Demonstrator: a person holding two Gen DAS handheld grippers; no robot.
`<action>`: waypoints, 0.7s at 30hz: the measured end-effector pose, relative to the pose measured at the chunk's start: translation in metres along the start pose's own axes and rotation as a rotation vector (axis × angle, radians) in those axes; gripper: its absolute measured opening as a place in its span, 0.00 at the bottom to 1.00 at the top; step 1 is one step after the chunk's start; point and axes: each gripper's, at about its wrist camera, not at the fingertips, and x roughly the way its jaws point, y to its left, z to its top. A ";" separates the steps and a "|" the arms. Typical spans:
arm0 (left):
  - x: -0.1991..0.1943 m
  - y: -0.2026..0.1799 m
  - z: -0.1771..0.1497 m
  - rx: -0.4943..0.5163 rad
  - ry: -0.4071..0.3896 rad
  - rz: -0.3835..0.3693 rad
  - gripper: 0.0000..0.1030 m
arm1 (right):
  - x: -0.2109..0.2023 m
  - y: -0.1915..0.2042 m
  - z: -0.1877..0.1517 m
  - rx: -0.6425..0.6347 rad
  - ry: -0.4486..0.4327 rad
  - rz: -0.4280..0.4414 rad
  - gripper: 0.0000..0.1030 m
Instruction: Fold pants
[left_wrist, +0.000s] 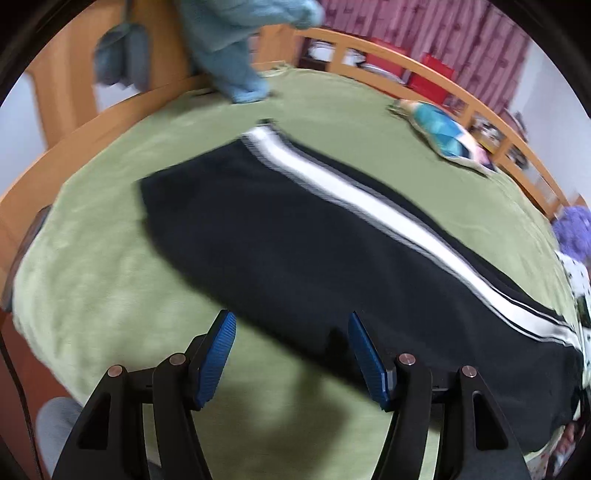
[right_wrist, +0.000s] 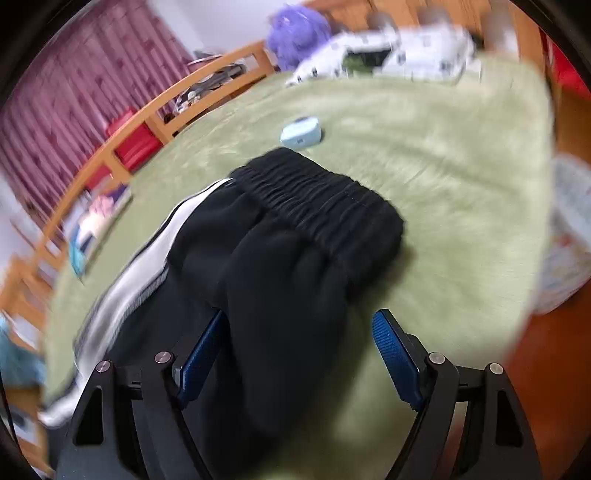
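Observation:
Black pants (left_wrist: 295, 240) with a white side stripe lie flat on a green blanket (left_wrist: 110, 240), legs together, stretched from upper left to lower right. My left gripper (left_wrist: 290, 325) is open just above the pants' near edge, with nothing between its blue pads. In the right wrist view the pants (right_wrist: 288, 258) show their gathered elastic waistband (right_wrist: 325, 199) at the far end. My right gripper (right_wrist: 303, 325) is open, with a bulge of black cloth lying between its fingers; the jaws stand wide apart and do not pinch it.
The blanket covers a bed with a wooden rail (left_wrist: 424, 70). A light blue garment (left_wrist: 236, 55) and a colourful flat item (left_wrist: 443, 136) lie at the far side. A small pale blue case (right_wrist: 301, 133) lies beyond the waistband. White and purple things (right_wrist: 388, 51) sit at the bed's end.

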 end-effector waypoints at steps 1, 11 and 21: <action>0.000 -0.011 0.000 0.020 -0.002 -0.005 0.60 | 0.010 -0.005 0.005 0.038 0.016 0.041 0.80; -0.018 -0.087 -0.001 0.159 -0.045 -0.038 0.60 | -0.042 0.041 0.075 -0.169 -0.176 0.250 0.32; -0.017 -0.069 -0.004 0.159 -0.027 -0.052 0.60 | -0.001 -0.030 0.013 -0.187 0.019 -0.052 0.61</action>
